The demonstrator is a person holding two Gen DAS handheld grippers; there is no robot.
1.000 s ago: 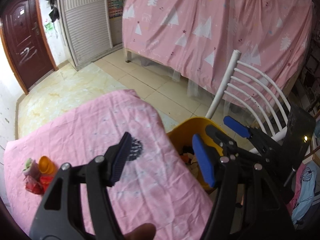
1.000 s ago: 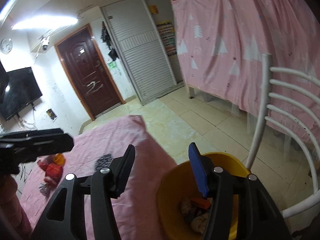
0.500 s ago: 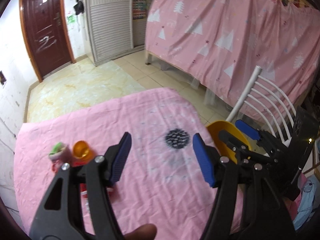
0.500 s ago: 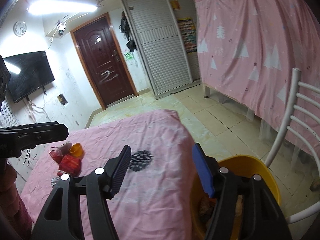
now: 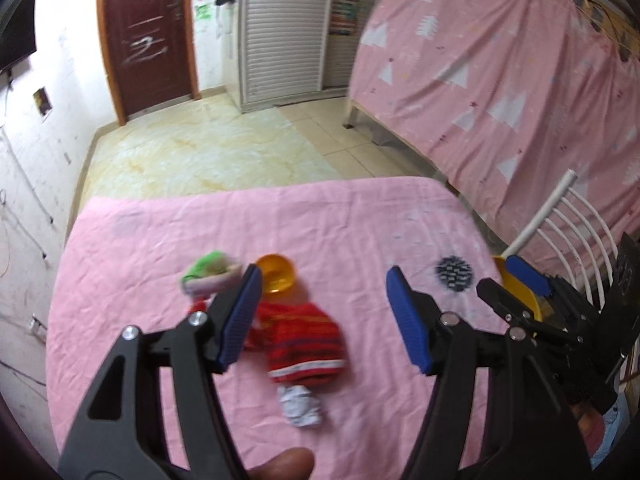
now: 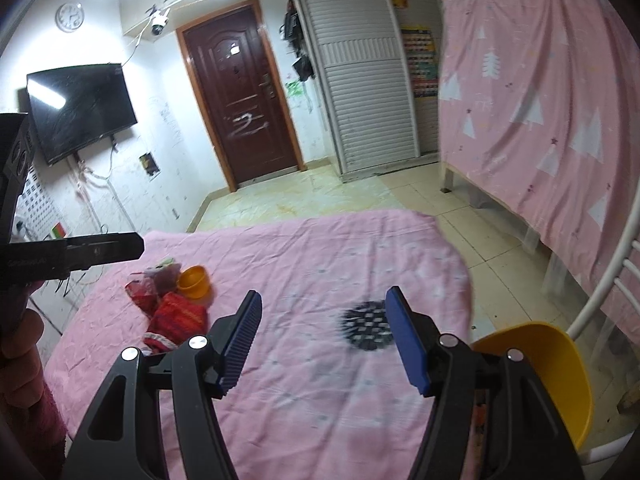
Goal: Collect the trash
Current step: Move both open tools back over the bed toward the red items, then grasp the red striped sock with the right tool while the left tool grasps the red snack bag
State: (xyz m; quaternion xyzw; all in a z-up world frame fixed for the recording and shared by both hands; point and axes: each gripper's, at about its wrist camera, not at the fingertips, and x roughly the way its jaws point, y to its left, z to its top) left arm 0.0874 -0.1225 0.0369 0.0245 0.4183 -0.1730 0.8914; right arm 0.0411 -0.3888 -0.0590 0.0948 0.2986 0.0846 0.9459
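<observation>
A small trash pile lies on the pink tablecloth (image 5: 360, 216): a red striped wrapper (image 5: 306, 344), an orange cup (image 5: 276, 278), a green-and-white wrapper (image 5: 208, 274) and a crumpled white paper (image 5: 300, 404). My left gripper (image 5: 324, 314) hovers over the pile, its jaws opening, with nothing pressed between the blue pads. Off the table's right edge stands a yellow bin (image 6: 536, 364) with some trash inside. My right gripper (image 6: 324, 322) is open and empty above the cloth beside the bin, pointing at a dark printed spot (image 6: 368, 326). The red wrapper (image 6: 178, 316) lies to its left.
A white slatted chair (image 5: 560, 216) stands behind the bin. A pink curtain (image 6: 552, 92) hangs at the right. Beyond the table are tiled floor, a brown door (image 6: 240, 96), a shuttered cupboard and a wall-mounted TV (image 6: 80, 108). A hand (image 6: 18, 356) shows at the left edge.
Both views have swung left, away from the yellow bin and toward the trash pile. The left gripper now hangs over the red wrapper, its pads wider apart. The right pads also stand wider.
</observation>
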